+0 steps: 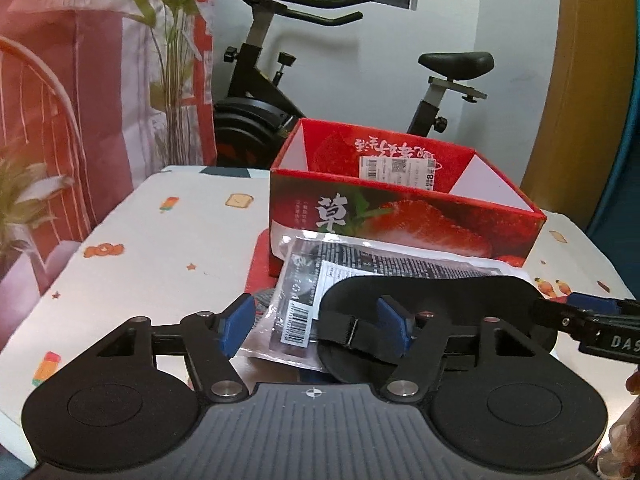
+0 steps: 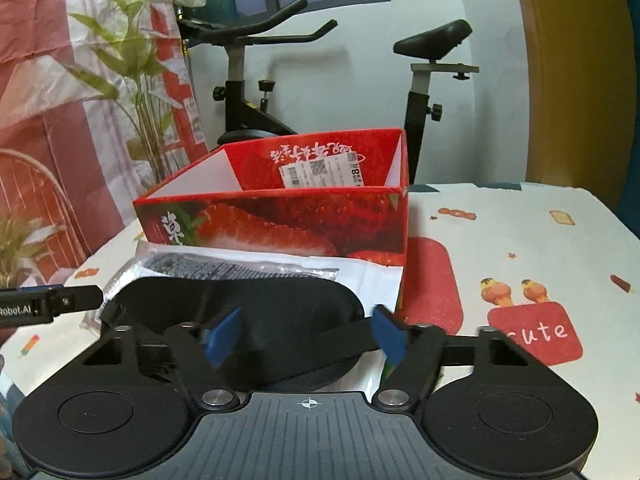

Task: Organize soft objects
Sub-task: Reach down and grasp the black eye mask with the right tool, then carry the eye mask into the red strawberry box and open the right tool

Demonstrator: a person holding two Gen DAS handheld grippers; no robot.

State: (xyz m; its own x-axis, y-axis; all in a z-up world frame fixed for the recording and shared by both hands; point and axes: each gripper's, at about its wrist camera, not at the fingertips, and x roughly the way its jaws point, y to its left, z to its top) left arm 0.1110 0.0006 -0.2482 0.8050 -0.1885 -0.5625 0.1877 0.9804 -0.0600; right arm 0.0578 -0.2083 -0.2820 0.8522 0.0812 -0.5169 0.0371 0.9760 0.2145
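A black soft eye mask (image 1: 436, 300) lies on the table in front of the red strawberry box (image 1: 400, 216), on top of a clear plastic packet (image 1: 304, 292) with black print. My left gripper (image 1: 316, 326) is open, its fingers on either side of the packet's end and the mask's strap end. My right gripper (image 2: 306, 334) is open over the mask (image 2: 248, 304), fingers wide apart. The box (image 2: 280, 216) stands open and looks empty apart from a label on its far wall. The packet (image 2: 224, 268) shows behind the mask.
The table has a white cloth (image 1: 152, 240) with small cartoon prints. An exercise bike (image 1: 280, 92) stands behind the table. A red and white curtain and a plant (image 1: 172, 60) are at the left. The right gripper's finger (image 1: 592, 312) shows at the right edge.
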